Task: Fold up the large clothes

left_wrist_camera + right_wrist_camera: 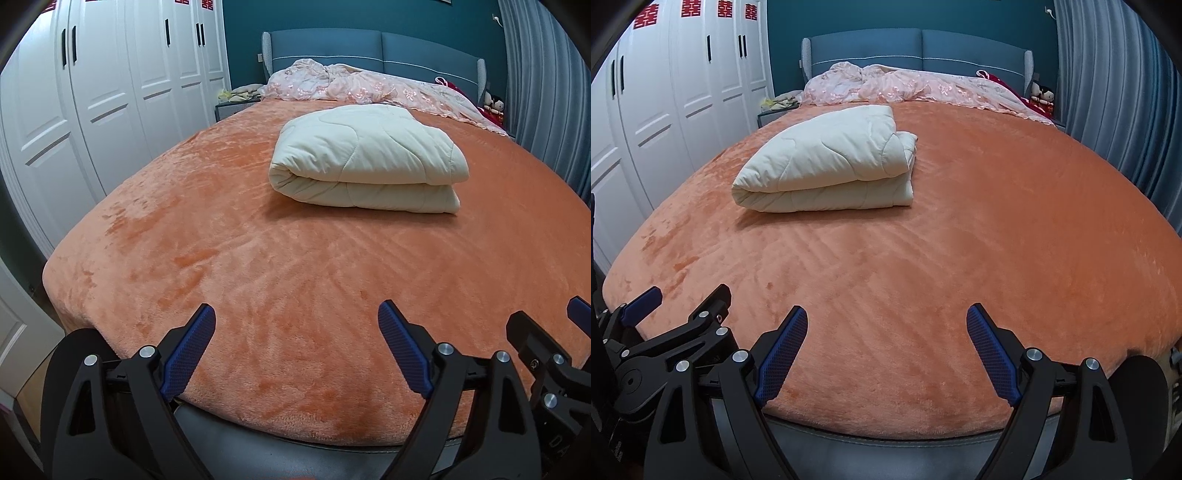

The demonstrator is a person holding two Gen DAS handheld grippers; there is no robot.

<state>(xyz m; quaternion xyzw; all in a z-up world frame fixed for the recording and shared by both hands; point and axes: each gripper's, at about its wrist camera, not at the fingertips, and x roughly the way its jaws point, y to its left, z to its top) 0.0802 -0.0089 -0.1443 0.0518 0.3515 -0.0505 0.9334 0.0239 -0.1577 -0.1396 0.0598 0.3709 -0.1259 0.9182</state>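
A cream quilted duvet [365,158] lies folded into a thick bundle on the orange plush bed cover [258,258], well beyond both grippers. In the right wrist view the same duvet [827,162] sits left of centre on the cover [960,240]. My left gripper [297,314] hangs over the foot edge of the bed, open, nothing between its blue pads. My right gripper [886,315] is beside it at the same edge, open and empty too. Each gripper shows at the edge of the other's view: the right gripper [554,325], the left gripper [679,299].
A rumpled pink floral blanket [369,86] lies along the blue headboard [369,48]. White wardrobes [110,92] stand on the left, grey curtains [546,92] on the right. Dolls [1043,96] sit by the headboard's right end. A bedside table [772,110] holds small things.
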